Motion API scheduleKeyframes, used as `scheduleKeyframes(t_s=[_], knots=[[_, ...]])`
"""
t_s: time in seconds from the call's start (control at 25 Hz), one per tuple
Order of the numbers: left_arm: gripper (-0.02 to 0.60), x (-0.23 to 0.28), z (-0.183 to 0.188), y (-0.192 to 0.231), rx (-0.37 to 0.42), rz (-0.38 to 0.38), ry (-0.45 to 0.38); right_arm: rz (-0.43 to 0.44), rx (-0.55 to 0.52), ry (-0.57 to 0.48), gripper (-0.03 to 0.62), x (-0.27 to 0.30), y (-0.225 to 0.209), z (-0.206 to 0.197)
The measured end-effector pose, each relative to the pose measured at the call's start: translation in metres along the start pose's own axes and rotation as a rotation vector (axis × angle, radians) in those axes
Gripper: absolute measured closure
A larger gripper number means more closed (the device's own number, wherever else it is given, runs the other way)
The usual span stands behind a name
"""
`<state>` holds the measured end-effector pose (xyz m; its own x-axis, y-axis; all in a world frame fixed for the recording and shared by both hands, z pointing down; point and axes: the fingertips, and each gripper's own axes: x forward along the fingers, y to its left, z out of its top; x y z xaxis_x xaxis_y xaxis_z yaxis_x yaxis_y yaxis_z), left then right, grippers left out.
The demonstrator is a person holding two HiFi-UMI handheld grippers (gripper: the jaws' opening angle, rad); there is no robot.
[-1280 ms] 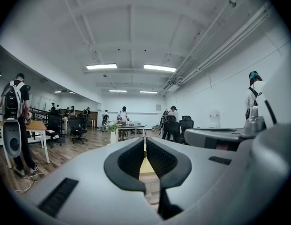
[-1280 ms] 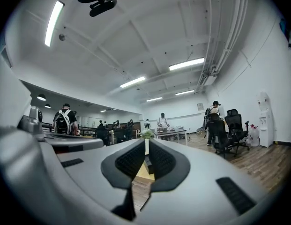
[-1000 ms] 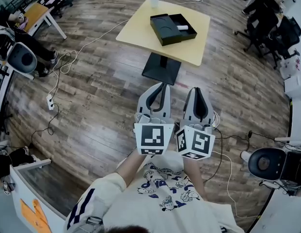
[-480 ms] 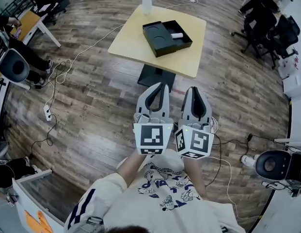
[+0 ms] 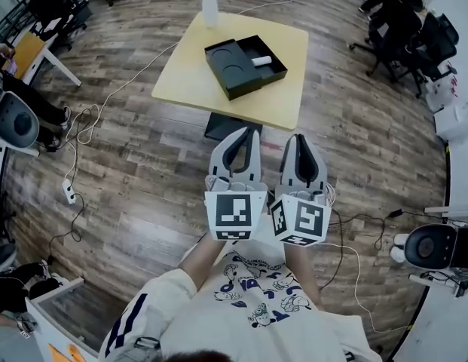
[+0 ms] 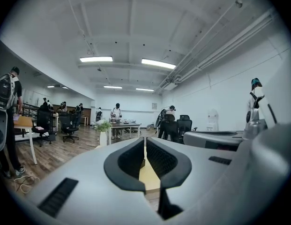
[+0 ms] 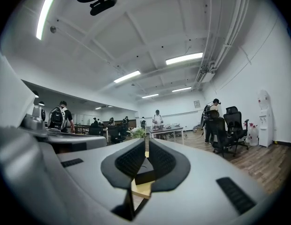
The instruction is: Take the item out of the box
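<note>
The head view alone shows the open black box (image 5: 243, 66) on the yellow table (image 5: 279, 104) at upper centre, with the white cylindrical item (image 5: 261, 61) lying in its right half. The left gripper (image 5: 249, 130) and right gripper (image 5: 298, 136) are side by side below, well apart from it. Only the gripper views show both jaw pairs closed on nothing, and people (image 6: 117, 114) standing beyond.

Black box (image 5: 245, 81) on a yellow table (image 5: 280, 100); brown wood-grain floor (image 5: 143, 172).

No words or numbers can be read; the print on the person's shirt (image 5: 258, 299) is too blurred.
</note>
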<state>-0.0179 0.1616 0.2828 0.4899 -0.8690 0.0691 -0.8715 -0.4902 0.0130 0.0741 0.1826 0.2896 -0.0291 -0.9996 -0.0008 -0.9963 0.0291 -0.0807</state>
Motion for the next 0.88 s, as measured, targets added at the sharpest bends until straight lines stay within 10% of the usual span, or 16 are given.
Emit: scheduleKeyframes(t_s=[0.88], knots=[[0.555, 0.13, -0.006, 0.039, -0.011, 0.14, 0.047, 0.125, 0.004, 0.066, 0.551, 0.139, -0.045, -0.014]])
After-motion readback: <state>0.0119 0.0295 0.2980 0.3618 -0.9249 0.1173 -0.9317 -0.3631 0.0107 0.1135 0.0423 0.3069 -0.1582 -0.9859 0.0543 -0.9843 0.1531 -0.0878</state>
